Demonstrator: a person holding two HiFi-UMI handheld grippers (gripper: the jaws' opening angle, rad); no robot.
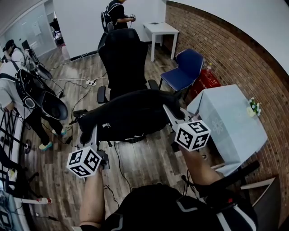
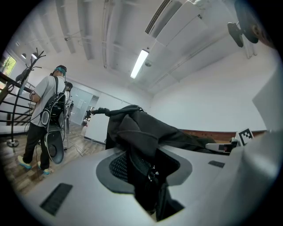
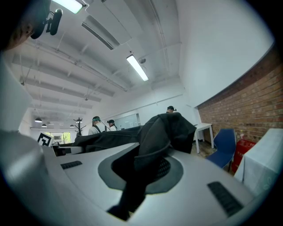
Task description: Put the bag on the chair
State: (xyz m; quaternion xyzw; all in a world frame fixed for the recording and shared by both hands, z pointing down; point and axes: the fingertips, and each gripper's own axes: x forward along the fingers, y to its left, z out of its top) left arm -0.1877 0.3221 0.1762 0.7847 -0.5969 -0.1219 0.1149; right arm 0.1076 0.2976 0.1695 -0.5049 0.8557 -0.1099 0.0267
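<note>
A large black bag (image 1: 131,113) hangs stretched between my two grippers, in the air in front of a black office chair (image 1: 123,56). The left gripper (image 1: 92,135) is shut on the bag's left end; black fabric (image 2: 141,154) is pinched between its jaws. My right gripper (image 1: 171,116) is shut on the bag's right end, with a fold of black fabric (image 3: 150,150) caught between its jaws. The chair's seat is mostly hidden behind the bag; its tall backrest and armrest (image 1: 102,94) show above.
A blue chair (image 1: 185,68) stands by the brick wall, next to a red object (image 1: 205,81). A table with a pale cloth (image 1: 230,122) is at my right. A white desk (image 1: 160,30) stands at the back. People stand at the left (image 1: 18,90) and back (image 1: 118,13). Cables lie on the floor.
</note>
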